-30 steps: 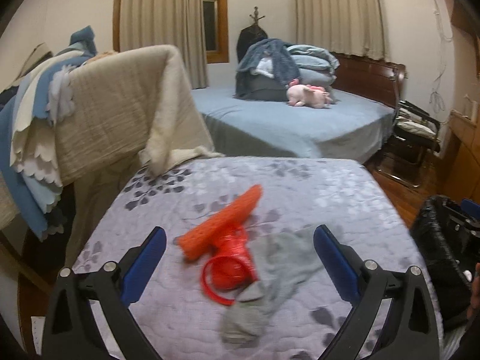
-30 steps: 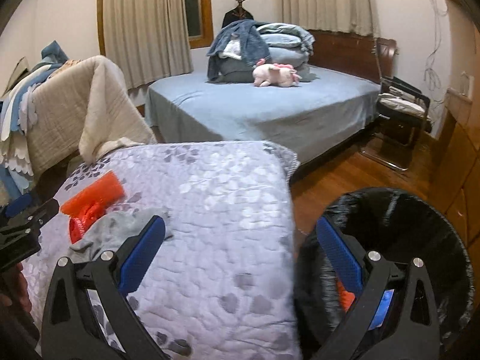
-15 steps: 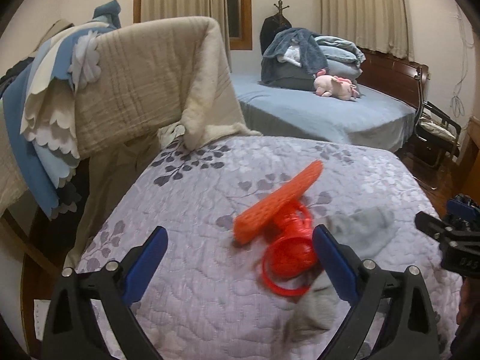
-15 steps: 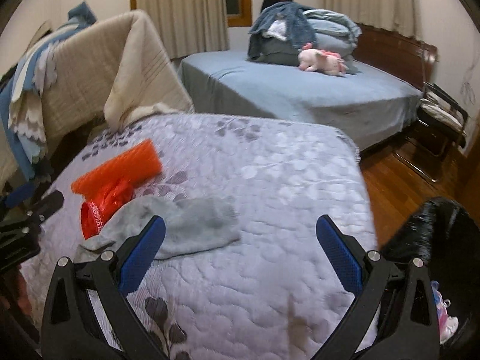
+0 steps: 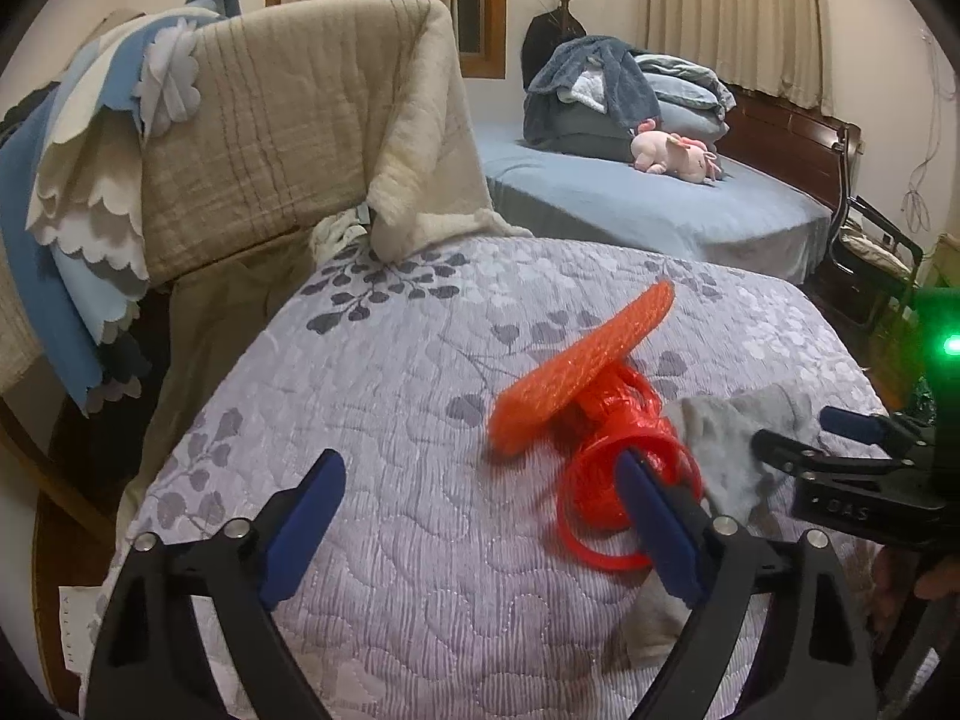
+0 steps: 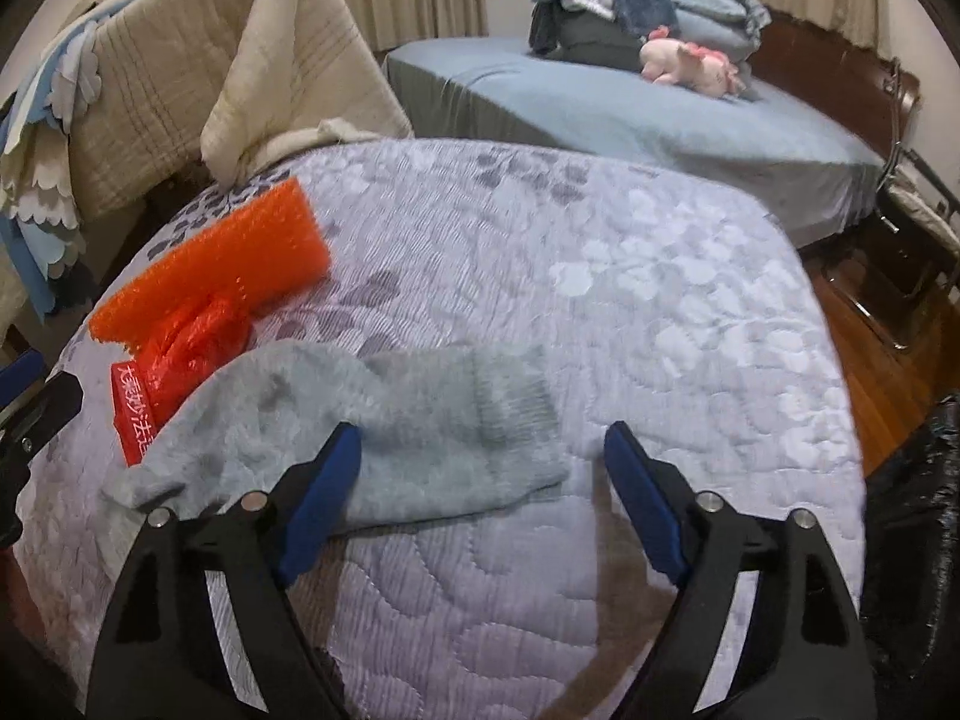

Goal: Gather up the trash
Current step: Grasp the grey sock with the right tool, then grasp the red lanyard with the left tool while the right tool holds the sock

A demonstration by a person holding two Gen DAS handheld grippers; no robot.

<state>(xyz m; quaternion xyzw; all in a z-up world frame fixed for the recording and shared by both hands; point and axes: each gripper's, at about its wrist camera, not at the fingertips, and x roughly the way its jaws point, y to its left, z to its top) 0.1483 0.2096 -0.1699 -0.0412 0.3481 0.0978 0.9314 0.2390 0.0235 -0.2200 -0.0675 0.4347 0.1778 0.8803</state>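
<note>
My left gripper (image 5: 480, 510) is spread wide, nothing between the fingers. Orange bubble-wrap sheet (image 5: 576, 372) lies ahead and right of centre on the lilac quilted bedspread (image 5: 384, 360). Red plastic bag (image 5: 624, 456) sits under its near end, touching my right-hand finger (image 5: 654, 516).

My right gripper (image 6: 483, 492) is also spread wide, empty. Grey sock (image 6: 384, 432) lies flat just ahead, its near edge behind my left-hand finger (image 6: 324, 492). Bubble wrap and red bag lie beyond it, ahead left. Black bin bag (image 6: 912, 540) sits off the bed's edge, far right.
</note>
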